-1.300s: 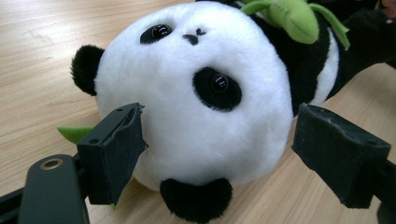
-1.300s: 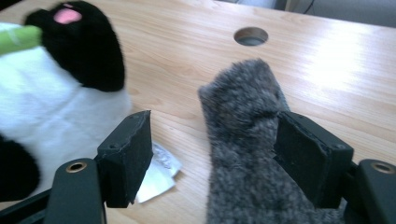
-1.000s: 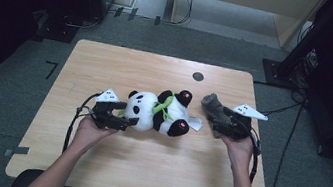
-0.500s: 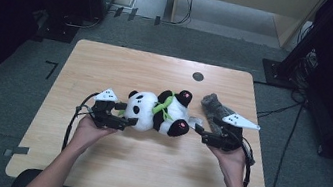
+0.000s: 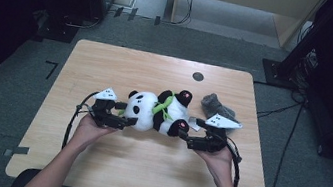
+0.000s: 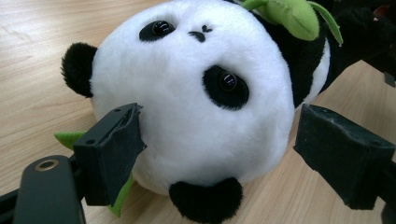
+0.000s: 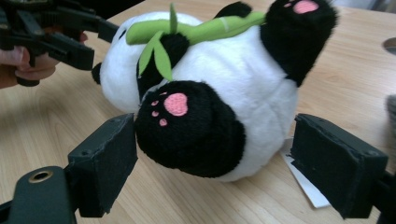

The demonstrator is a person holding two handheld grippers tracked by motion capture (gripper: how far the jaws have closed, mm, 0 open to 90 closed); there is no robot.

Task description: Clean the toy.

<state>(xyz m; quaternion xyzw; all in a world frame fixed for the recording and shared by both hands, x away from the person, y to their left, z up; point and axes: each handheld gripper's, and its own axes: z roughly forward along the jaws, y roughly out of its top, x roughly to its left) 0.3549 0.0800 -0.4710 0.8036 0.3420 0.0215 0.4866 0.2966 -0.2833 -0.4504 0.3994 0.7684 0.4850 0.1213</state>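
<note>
Centre of frame: black-and-white plush panda (image 5: 156, 112) with pink paw pads and green bamboo sprig (image 7: 196, 30). Right: grey cloth (image 5: 216, 105). Light wood-grain counter (image 5: 158, 69); black tongs (image 5: 185, 136).

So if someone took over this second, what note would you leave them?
Left gripper: open, jaws either side of the panda's head, one pad touching it, not clamped.
Right gripper: jaws just opened wide, now around the panda's foot, not gripping.
Panda lies on its back mid-table; a grey cloth lies beyond the right gripper.
Done: both grippers in place at the ends.
Left: probably close both and lift.
</note>
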